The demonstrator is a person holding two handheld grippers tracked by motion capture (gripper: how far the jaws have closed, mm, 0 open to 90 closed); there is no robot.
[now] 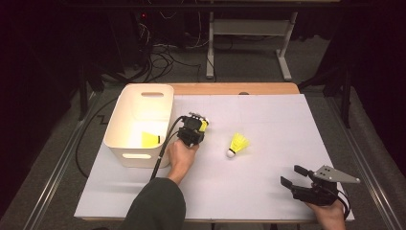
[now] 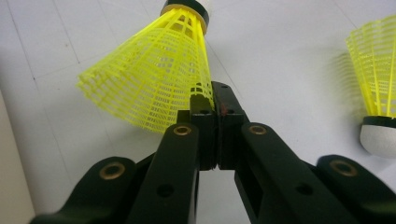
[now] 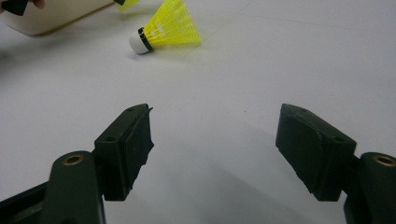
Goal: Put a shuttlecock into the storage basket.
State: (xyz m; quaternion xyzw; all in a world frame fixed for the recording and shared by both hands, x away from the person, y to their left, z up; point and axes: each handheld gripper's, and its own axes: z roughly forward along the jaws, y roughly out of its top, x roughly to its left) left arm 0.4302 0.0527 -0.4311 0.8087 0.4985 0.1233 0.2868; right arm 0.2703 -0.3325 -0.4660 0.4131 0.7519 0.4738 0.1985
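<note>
Three yellow shuttlecocks are in the scene, and we note each in turn. We find the left gripper (image 1: 194, 130) near the middle of the white sheet (image 1: 268, 120), just right of the white bin (image 1: 122, 143), its jaws pinched tight on the rim of one shuttlecock's mesh skirt (image 2: 149, 79); in the left gripper view the pads meet with only the thin netting between them, and the held shuttlecock's cork points away from the camera. We see the second shuttlecock (image 1: 237, 144) lying on its side on the sheet, a little right of the left gripper and apart from it, its white cork toward the person; in the left gripper view it (image 2: 376, 98) sits at the right edge. The third shuttlecock (image 1: 150, 139) rests inside the bin against its near wall. We observe the right gripper (image 1: 294, 177) at the near right corner of the sheet, held low, its jaws spread wide with nothing between them; its view looks across bare sheet toward the loose shuttlecock (image 3: 166, 29). We record a black cable (image 1: 163, 151) trailing from the left gripper down past the bin's near corner. Nothing lies between the held shuttlecock and the bin except the bin's own right wall. Beyond the table (image 1: 230, 88) we see a dark floor with cables and a metal frame (image 1: 249, 38).
</note>
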